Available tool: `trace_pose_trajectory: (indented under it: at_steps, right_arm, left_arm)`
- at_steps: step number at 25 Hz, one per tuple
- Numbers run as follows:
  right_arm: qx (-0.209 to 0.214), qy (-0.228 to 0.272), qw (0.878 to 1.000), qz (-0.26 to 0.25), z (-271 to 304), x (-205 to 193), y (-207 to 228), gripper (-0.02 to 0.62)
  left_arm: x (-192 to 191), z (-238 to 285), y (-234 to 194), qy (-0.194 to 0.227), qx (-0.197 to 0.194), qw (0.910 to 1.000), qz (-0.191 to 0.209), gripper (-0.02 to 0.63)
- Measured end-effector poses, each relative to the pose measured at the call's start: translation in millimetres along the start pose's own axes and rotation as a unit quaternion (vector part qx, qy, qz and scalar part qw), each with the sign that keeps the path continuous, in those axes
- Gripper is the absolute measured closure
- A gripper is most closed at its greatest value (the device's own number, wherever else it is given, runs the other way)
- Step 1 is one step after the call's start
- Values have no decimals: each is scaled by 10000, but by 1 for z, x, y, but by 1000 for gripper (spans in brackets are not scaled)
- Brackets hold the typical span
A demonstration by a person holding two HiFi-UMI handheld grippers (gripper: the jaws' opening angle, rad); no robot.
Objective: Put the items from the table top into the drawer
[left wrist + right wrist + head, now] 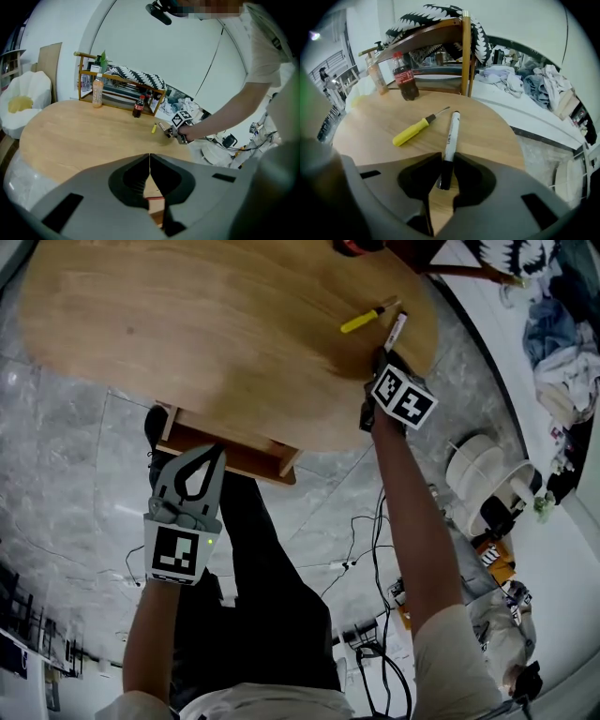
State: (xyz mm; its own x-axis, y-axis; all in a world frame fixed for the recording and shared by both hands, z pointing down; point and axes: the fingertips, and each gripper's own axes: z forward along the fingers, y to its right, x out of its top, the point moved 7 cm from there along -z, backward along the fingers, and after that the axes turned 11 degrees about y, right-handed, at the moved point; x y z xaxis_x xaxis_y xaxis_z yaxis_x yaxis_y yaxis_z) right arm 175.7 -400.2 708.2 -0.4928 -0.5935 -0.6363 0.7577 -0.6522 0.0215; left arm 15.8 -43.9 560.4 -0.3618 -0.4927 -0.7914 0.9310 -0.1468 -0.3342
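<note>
Right gripper sits low over the table, jaws spread and straddling the black cap end of the marker, which lies flat and runs straight ahead from the tips. Just left of that lies the yellow screwdriver, with the cola bottle standing farther off. Left gripper, jaws pressed together and empty, points at the pulled-out drawer right ahead of its tips, under the table's edge.
</note>
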Motion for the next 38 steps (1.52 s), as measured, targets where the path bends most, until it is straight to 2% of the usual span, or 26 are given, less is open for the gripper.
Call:
trace_pose_trajectory:
  at_steps: [3, 8, 17, 23, 28, 38]
  right_arm:
    - [-105, 144, 9998, 47, 1, 0, -5, 515]
    - [-8, 274, 9996, 108, -7, -4, -11, 517]
    - [438, 366, 9983, 89, -32, -19, -24, 517]
    - [663, 399, 9967, -231, -47, -33, -43, 516]
    - [869, 377, 9951, -282, -60, -46, -63, 515]
    - [1256, 276, 9915, 217, -101, -91, -107, 515]
  left_arm:
    - [-4, 3, -5, 0, 25, 10000, -58, 584]
    - [-9, 3, -8, -74, -30, 9999, -79, 584]
    - [-13, 7, -6, -88, -376, 9991, 191, 584]
    - [-16, 7, -3, -104, -502, 9984, 242, 584]
    - [-25, 4, -6, -184, -581, 9978, 267, 584]
    - [-35, -9, -16, -236, -622, 9974, 264, 584]
